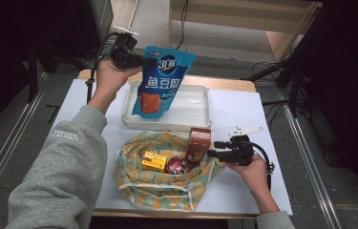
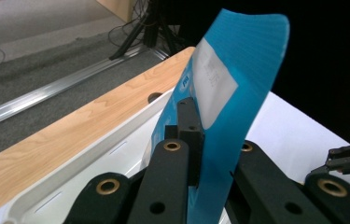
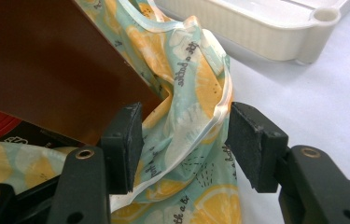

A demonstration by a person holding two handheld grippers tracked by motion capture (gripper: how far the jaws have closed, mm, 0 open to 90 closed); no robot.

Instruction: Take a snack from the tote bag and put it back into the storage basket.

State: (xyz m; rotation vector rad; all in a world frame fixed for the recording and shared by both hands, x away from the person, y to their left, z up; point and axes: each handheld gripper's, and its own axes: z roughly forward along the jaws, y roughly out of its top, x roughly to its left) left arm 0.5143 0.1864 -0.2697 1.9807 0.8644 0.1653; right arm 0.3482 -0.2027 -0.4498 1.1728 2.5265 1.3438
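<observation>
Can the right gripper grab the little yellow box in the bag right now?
Probably not yet. The right gripper sits at the bag's edge, and the brown box stands between its jaws and the yellow box, so it would have to go around.

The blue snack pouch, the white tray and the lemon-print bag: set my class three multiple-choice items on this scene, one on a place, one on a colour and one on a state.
1. Where is the blue snack pouch?
A. Lying flat in the bag
B. Held up over the white tray
C. On the floor

2. What colour is the small box beside the red round tin in the lemon-print bag?
A. Yellow
B. Green
C. White

3. How do the right gripper's jaws stand?
A. Clamped on the tin
C. Shut on nothing
B. Apart, with the bag's rim between them

Answers: 1 B, the left gripper pinches its top edge above the tray. 2 A, the yellow box shows in the high view. 3 B, gaps show beside both pads.
</observation>
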